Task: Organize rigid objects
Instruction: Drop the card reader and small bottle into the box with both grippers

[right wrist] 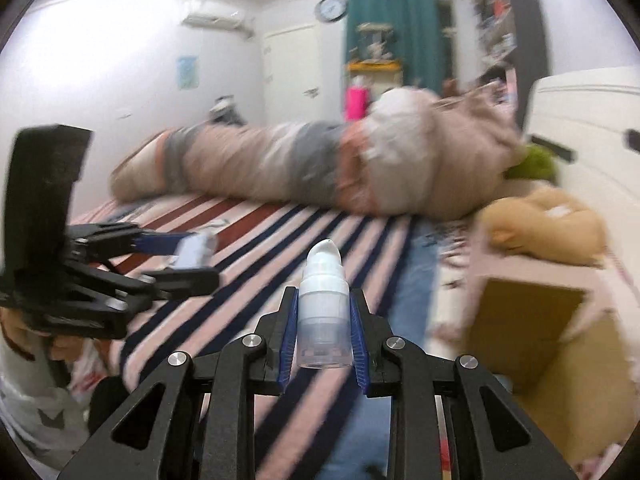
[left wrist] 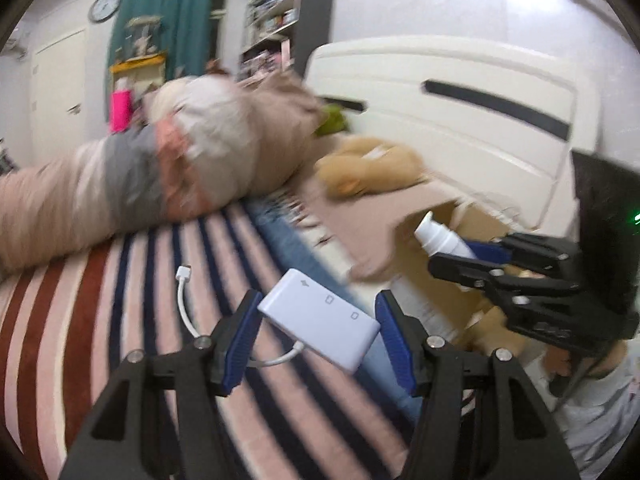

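Note:
In the left wrist view my left gripper [left wrist: 318,300] is shut on a white rectangular adapter [left wrist: 320,316], held slantwise between the blue pads. Its short white cable [left wrist: 185,308] dangles over the striped bed. My right gripper [right wrist: 323,292] is shut on a white pump bottle [right wrist: 324,308], nozzle pointing away from me. Each gripper shows in the other's view. The right gripper [left wrist: 452,254] with the bottle [left wrist: 438,238] hovers over an open cardboard box [left wrist: 476,216]. The left gripper [right wrist: 204,258] carries the adapter [right wrist: 194,254] at the left.
A striped sheet [left wrist: 120,312] covers the bed. A long rolled quilt [right wrist: 280,160] lies across its far side. A tan plush toy [right wrist: 548,224] and the cardboard box [right wrist: 532,320] sit to the right, by a white headboard [left wrist: 460,92]. Everything is motion-blurred.

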